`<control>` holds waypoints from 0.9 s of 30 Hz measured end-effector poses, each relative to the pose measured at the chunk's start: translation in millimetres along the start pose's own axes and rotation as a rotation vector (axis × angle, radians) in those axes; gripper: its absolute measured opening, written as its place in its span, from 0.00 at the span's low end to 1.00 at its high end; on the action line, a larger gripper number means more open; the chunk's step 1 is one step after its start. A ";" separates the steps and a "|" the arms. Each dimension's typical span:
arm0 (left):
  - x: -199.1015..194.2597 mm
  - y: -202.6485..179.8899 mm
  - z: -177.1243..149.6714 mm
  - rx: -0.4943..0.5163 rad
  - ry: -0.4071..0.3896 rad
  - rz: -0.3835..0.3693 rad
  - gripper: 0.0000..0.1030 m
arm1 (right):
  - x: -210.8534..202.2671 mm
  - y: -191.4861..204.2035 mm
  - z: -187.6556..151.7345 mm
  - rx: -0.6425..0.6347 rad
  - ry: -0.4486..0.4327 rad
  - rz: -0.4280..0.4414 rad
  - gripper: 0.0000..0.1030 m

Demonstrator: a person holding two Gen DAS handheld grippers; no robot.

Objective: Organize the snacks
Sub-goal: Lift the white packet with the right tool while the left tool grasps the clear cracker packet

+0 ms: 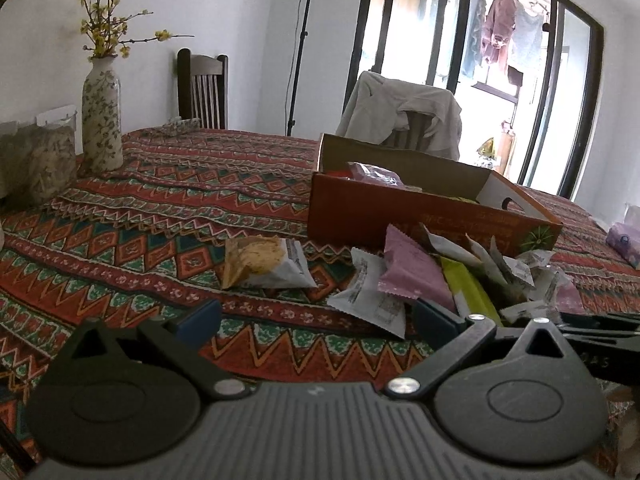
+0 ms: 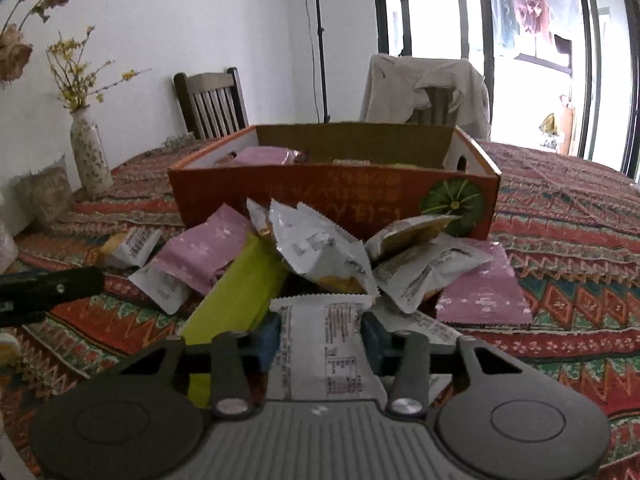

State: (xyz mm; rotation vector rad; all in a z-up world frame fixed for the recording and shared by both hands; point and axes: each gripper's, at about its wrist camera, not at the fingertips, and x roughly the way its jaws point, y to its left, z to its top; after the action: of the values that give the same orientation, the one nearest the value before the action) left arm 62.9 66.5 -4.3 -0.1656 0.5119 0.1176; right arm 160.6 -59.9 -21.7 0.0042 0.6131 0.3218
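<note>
Left wrist view: the left gripper [image 1: 316,318] hovers with fingers spread wide over the red patterned tablecloth [image 1: 140,216], empty, near a lone yellow-and-white snack packet [image 1: 264,262]. A heap of pink, green and white snack packets [image 1: 452,280] lies against the orange cardboard box [image 1: 420,208].

Right wrist view: the right gripper [image 2: 320,338] pinches a white printed snack packet [image 2: 324,352] between its blue pads [image 2: 268,338], at the heap's near edge before the box.

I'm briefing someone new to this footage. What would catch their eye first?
Probably the orange cardboard box with a green pumpkin printed on its front, standing mid-table on the patterned tablecloth. Right in front of it lies a jumbled heap of snack packets, pink, lime and silvery-white, where the right gripper has a white packet between its fingers.
</note>
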 end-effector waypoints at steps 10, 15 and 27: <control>7.8 6.0 17.3 0.004 -0.010 0.037 1.00 | -30.1 -26.5 13.1 0.037 -0.111 -0.047 0.39; 19.8 11.9 26.4 0.006 0.005 0.067 1.00 | -32.8 -41.2 19.8 0.064 -0.144 -0.081 0.39; 63.7 19.5 36.0 0.026 0.099 0.132 1.00 | -15.7 -56.2 30.9 0.086 -0.150 -0.106 0.39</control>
State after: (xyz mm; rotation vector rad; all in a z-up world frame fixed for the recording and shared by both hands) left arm 132.2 96.9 -7.5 -0.1124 0.6229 0.2329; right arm 182.6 -115.2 6.9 0.0773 0.4758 0.1908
